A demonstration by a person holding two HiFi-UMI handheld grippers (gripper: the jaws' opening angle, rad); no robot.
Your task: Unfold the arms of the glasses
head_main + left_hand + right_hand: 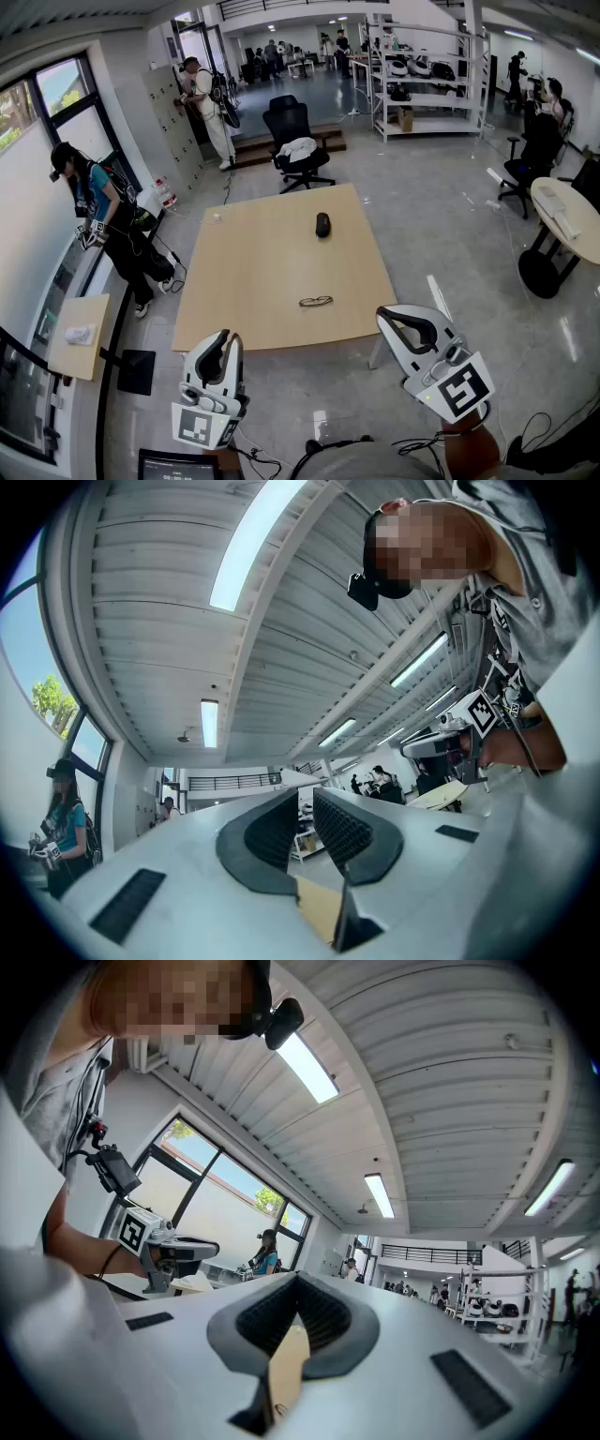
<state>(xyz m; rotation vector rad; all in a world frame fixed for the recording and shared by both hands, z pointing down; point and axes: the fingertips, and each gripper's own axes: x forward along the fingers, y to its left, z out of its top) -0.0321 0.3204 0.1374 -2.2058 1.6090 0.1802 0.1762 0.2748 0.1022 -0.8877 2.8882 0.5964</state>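
A pair of dark-framed glasses (316, 301) lies on the light wooden table (244, 281), near its front edge. Both grippers hang short of that edge, over the floor, and tilt a little upward. My left gripper (225, 336) (305, 794) shows a narrow gap between its pads with nothing in it. My right gripper (386, 317) (298, 1279) is shut and empty. The glasses lie ahead of and between the two grippers, untouched. Neither gripper view shows the glasses; each shows the ceiling and the other gripper off to its side.
A small black object (322, 224) sits on the far part of the table. A black office chair (295, 141) stands beyond it. A person (103, 225) stands at the left by the window, a round table (572, 216) at the right, a small side table (80, 337) at the lower left.
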